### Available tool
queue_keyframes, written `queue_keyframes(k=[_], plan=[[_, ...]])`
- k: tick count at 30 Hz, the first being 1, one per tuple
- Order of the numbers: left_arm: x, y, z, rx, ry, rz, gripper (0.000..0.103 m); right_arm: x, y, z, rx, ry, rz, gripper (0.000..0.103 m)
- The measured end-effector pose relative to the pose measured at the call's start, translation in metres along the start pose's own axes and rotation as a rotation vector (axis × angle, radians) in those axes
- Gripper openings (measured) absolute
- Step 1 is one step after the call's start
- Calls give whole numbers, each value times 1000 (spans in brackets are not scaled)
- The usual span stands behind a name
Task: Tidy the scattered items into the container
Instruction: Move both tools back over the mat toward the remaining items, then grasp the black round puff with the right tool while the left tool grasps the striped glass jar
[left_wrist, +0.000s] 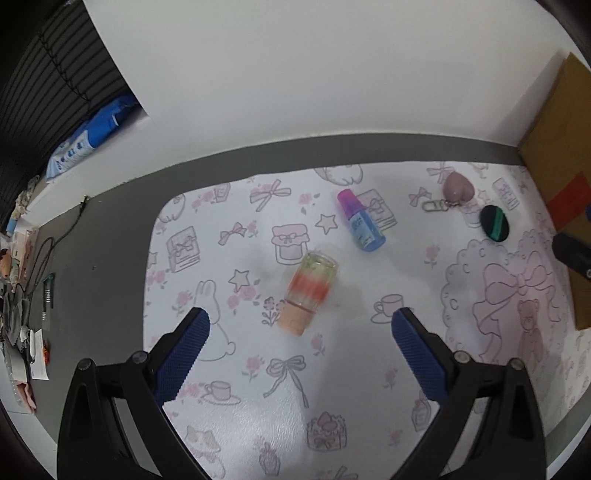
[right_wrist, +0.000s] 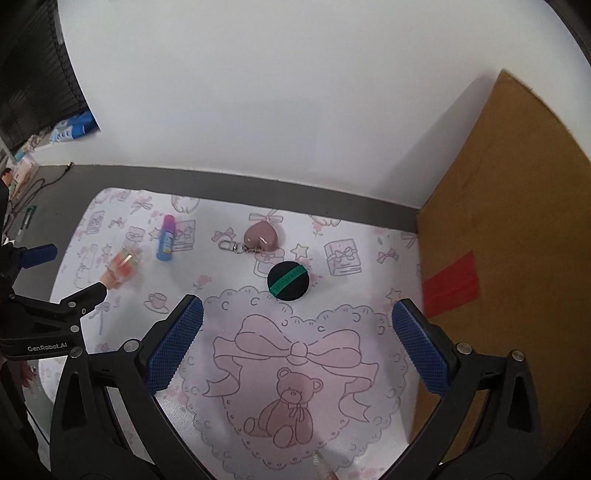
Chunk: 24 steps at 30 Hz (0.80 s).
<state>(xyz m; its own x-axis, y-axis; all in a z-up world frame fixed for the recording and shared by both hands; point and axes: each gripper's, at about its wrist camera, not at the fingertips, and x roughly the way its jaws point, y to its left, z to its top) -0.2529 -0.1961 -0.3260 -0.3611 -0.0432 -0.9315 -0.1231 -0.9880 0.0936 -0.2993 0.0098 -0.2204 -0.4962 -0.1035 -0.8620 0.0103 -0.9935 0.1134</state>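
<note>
Two open grippers above a patterned mat bearing four scattered items, with a cardboard box at the right edge.

The left gripper hangs with jaws spread wide and empty over a clear bottle with an orange band and peach cap, which lies on its side and appears blurred. Just beyond it lies a blue bottle with a purple cap, also on its side. The right gripper, likewise wide and empty, is near a black round puff crossed by a green strap; a pink heart keychain with a metal clasp rests just behind the puff. The cardboard box, marked with red tape, stands against the white wall. Nothing lies between either gripper and the items on the mat.
</note>
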Motion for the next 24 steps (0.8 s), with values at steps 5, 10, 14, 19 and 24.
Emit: queue_keyframes(k=[5, 10, 14, 19, 24], plan=[[23, -5, 1, 8, 13, -8, 99, 29, -1, -3, -4, 31, 2, 103], [40, -7, 1, 10, 25, -16, 99, 55, -3, -3, -10, 47, 4, 103], [51, -6, -1, -1, 27, -26, 101, 74, -3, -4, -15, 61, 12, 103], [55, 0, -1, -36, 22, -63, 102, 93, -2, -9, -10, 96, 31, 103], [57, 3, -3, -55, 15, -84, 103, 102, -2, -12, -10, 99, 36, 103]])
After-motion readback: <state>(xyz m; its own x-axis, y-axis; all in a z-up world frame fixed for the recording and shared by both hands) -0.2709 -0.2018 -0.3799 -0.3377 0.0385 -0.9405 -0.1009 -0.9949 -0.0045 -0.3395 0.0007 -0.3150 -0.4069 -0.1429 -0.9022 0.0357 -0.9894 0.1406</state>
